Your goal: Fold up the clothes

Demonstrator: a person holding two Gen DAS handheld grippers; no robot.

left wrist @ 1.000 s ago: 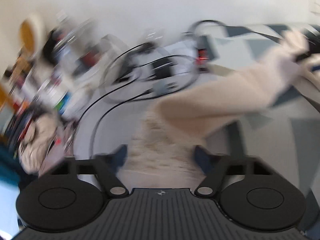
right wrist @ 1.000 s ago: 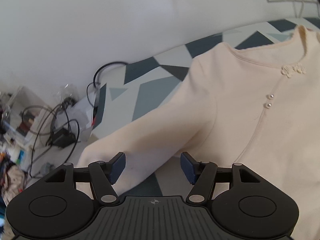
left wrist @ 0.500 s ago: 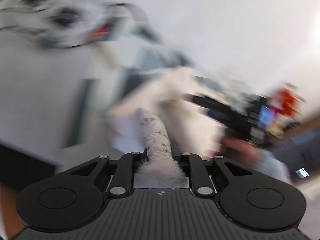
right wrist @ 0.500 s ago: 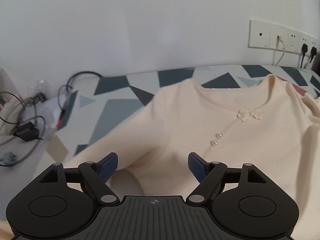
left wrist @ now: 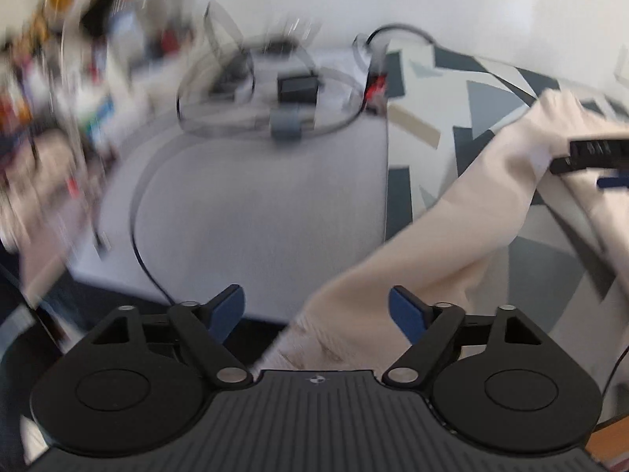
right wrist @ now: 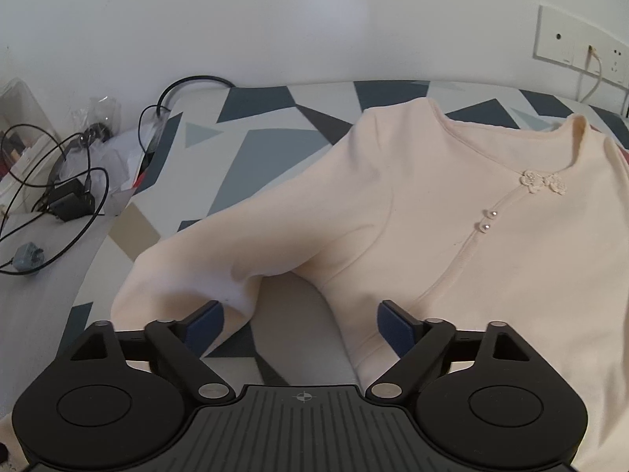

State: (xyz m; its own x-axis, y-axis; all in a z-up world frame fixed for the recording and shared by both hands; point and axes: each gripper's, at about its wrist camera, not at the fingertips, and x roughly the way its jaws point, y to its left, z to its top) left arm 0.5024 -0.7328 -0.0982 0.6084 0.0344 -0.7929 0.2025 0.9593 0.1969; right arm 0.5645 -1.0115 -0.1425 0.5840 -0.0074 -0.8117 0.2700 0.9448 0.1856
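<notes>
Half a second ago the left hand-held gripper (left wrist: pixel 316 310) was clamped on the knitted cuff; now its blue pads stand wide apart, and the sleeve end (left wrist: pixel 334 338) lies loose between them, just in front of the gripper body. The left view is blurred by motion.

A patterned cover of grey, white and dark triangles (right wrist: pixel 259 145) carries the task's garment, a cream cardigan (right wrist: pixel 452 236). Its body lies spread flat, front up, collar toward the wall. One long sleeve (right wrist: pixel 220 259) runs from the shoulder out toward the cover's edge, then bends back toward the viewer. To the left is a grey desk (left wrist: pixel 255 196) strewn with black cables (right wrist: pixel 51 181).

The right hand-held gripper (right wrist: pixel 300 322) hovers with its pads wide apart, gripping nothing, over the bare gap between sleeve and side hem. Two small pearl buttons (right wrist: pixel 487 222) sit below a flower clasp (right wrist: pixel 542 183).

By the look of it, the sleeve is the step in hand: the cardigan is laid out and no fold across the body shows. The next move seems to call for a firm grip on the sleeve, so it can be laid flat across the cardigan's front without bunching.
</notes>
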